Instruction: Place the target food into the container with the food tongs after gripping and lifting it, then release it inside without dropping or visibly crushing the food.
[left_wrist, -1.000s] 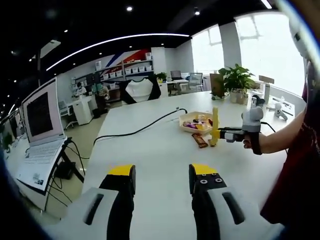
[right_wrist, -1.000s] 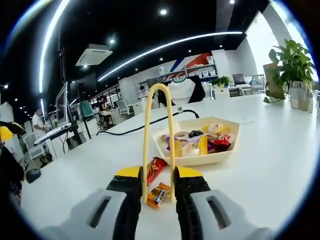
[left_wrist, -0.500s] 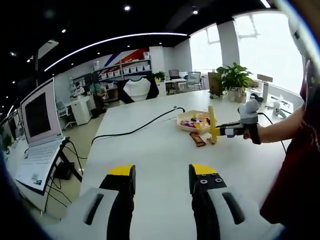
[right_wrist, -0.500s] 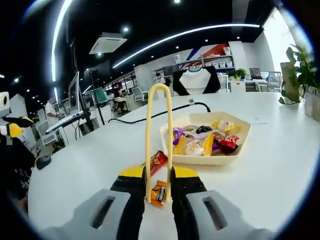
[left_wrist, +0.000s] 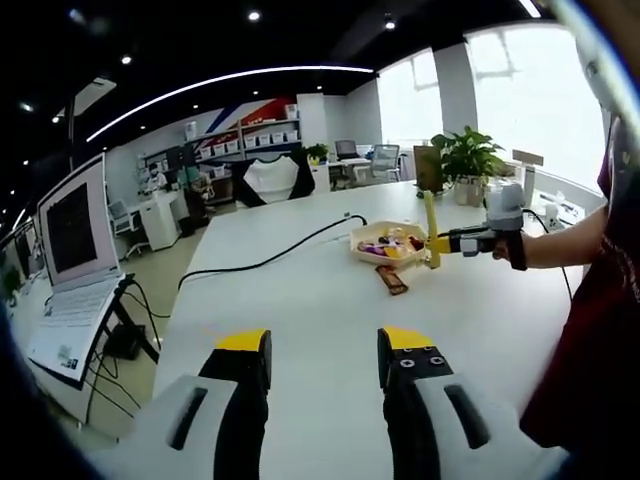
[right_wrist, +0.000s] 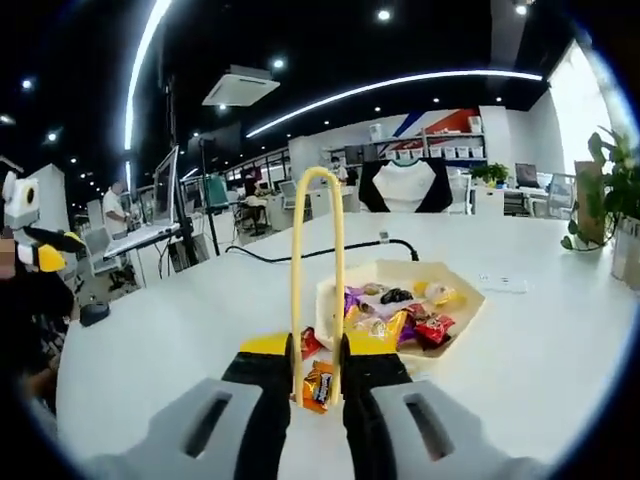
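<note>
Open-plan office. Long white table (left_wrist: 300, 290); open laptop (left_wrist: 62, 265) on a stand at 9 o'clock in left gripper view; shelving with storage boxes (left_wrist: 250, 138) at 12; office chairs (left_wrist: 385, 160) near big windows (left_wrist: 530, 100) at 1–2; potted plant (left_wrist: 465, 160); ceiling LED strips (right_wrist: 400, 85), cassette AC unit (right_wrist: 240, 85).

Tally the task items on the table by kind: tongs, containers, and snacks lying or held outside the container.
Tongs: 1
Container: 1
Snack held in the tongs: 1
Snack lying on the table: 1
Total: 4
</note>
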